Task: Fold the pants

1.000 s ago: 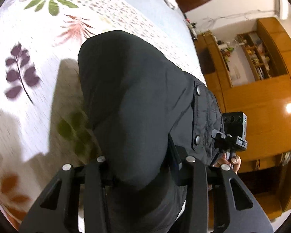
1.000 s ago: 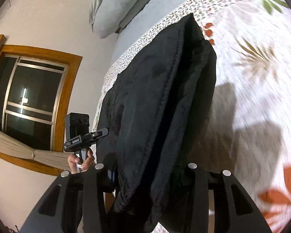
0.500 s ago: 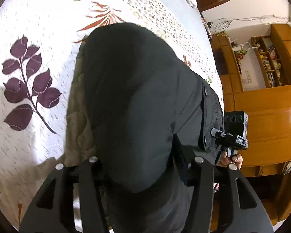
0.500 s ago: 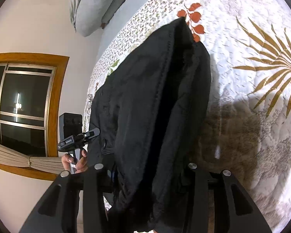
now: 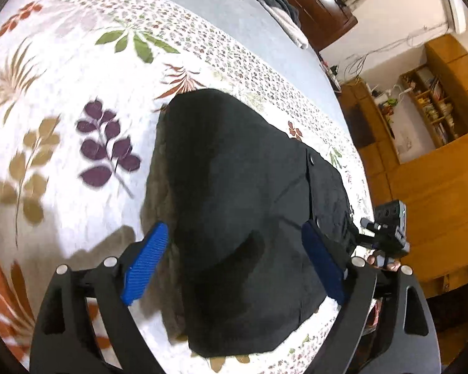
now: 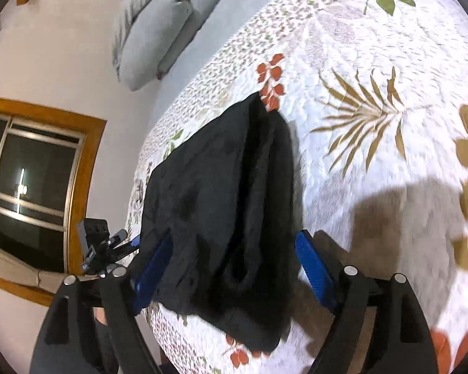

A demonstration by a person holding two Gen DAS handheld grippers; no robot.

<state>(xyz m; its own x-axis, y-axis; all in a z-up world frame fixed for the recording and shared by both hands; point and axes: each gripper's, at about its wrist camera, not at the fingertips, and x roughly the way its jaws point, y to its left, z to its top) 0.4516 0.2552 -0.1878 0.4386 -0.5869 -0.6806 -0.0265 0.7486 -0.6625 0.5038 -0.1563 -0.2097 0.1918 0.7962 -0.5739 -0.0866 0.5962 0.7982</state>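
The left claw (image 5: 234, 258) stands wide open, its jaws having just been opening; the blue pads (image 5: 145, 261) sit on either side of the black pants (image 5: 243, 205) without pressing on them. The fabric lies between the jaws and spreads away from them in a folded, rounded bundle, with two small snap buttons (image 5: 311, 157) showing along a seam on its right side.

The right claw (image 6: 234, 268) is likewise spread open, its jaws also having just been opening, and its blue pads (image 6: 313, 272) stand clear of the cloth, which lies between them. From this side the pants (image 6: 224, 212) show several stacked layers with a deep crease running lengthwise.

The pants rest on a bed covered by a white quilt (image 5: 87, 93) printed with purple, green, tan and orange leaves. Each claw appears in the other's view at the bundle's far edge, with a person's fingers (image 5: 385, 261) wrapped round the right handle. Grey pillows (image 6: 159, 28) lie at the head of the bed beside a wood-framed window (image 6: 34, 184), and wooden shelving (image 5: 433, 109) stands across the room.
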